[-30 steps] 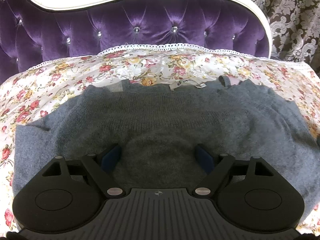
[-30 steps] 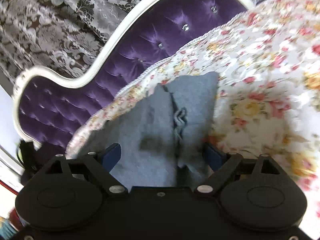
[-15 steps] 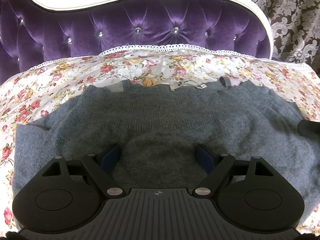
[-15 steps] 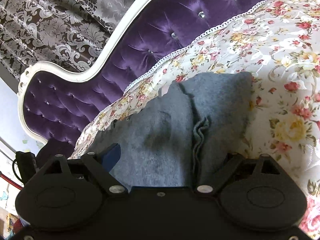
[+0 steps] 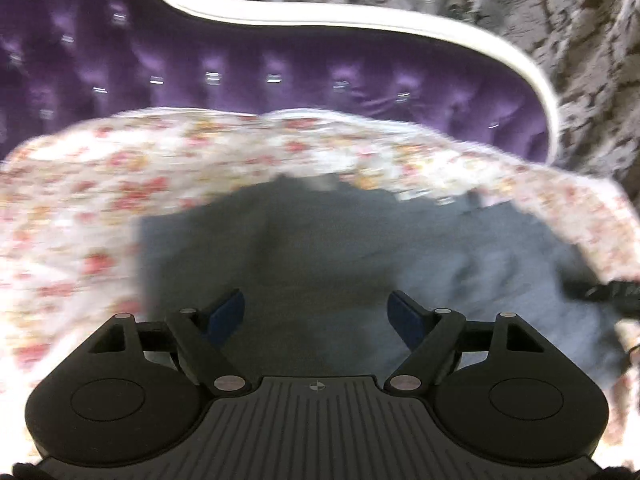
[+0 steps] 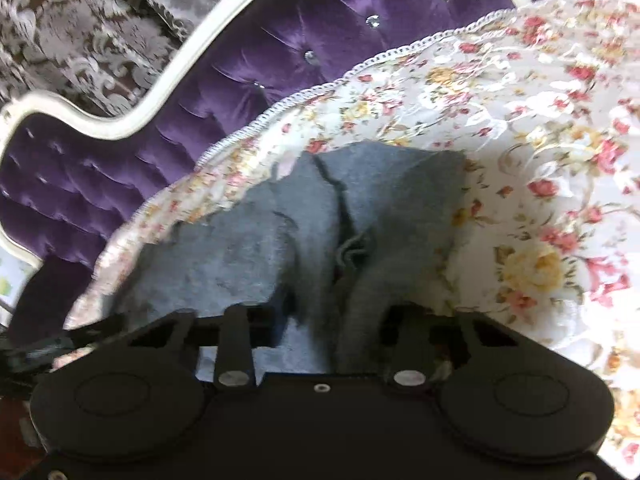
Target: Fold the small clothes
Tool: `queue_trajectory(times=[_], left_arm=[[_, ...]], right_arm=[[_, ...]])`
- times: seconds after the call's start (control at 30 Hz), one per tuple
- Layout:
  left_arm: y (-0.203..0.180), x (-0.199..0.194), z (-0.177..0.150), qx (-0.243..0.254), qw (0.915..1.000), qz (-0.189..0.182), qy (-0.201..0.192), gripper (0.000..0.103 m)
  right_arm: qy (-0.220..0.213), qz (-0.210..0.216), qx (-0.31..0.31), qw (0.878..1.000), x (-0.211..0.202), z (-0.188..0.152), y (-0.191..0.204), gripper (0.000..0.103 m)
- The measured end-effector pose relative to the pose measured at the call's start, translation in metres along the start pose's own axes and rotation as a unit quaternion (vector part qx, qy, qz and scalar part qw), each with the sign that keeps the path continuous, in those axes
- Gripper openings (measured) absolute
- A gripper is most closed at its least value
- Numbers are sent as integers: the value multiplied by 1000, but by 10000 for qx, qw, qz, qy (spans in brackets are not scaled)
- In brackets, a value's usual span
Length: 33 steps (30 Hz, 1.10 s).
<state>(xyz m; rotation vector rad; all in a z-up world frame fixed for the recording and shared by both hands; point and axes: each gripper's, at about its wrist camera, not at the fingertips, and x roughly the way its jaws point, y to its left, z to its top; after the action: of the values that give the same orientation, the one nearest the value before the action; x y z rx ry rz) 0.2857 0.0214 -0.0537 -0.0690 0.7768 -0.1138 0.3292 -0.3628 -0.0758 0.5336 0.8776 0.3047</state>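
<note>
Grey sweater (image 5: pixel 320 248) on floral sheet (image 6: pixel 540 128); left tool (image 5: pixel 318 314) spread; right tool (image 6: pixel 332 320) pinching its bunched edge.

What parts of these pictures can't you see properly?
- Left wrist view: motion blur smears the sweater and the flowered sheet, so the knit and the collar tag can't be made out.
- Right wrist view: the right gripper's fingertips are buried in bunched sweater.
- Left wrist view: the dark thing at the right edge is cut off and blurred.
- Both views: the gripper bodies hide the sweater's near edge.
</note>
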Motion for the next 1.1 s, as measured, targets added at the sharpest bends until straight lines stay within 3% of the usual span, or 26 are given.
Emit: queue_trajectory(times=[0.13,0.3,0.57,0.73,0.97,1.07,1.1], left_arm=[[9,6,-8,253,9969,617,405,78],[10,10,-15,228,9977,556,328,82],[14,1,-19,70,9989,384,273,83],[40,-19,-17,-316,9989,275,207,83],[70,-20,-11,-515,9973,498,158,83],[77,-23,-5,-552,9971,525,89,83],[81,-25,-3,-601,9969,504,69,83]], right_arm=[[-19,-233,-10,9997,1,-1,6,43],[9,-505,-151,9986,4,0,16,43],[32,-600,-129,9981,5,1,18,43],[49,-638,-119,9979,6,2,19,43],[138,-944,-389,9947,10,3,31,42],[150,-1111,-408,9929,11,4,36,36],[141,-1149,-429,9923,11,5,38,29]])
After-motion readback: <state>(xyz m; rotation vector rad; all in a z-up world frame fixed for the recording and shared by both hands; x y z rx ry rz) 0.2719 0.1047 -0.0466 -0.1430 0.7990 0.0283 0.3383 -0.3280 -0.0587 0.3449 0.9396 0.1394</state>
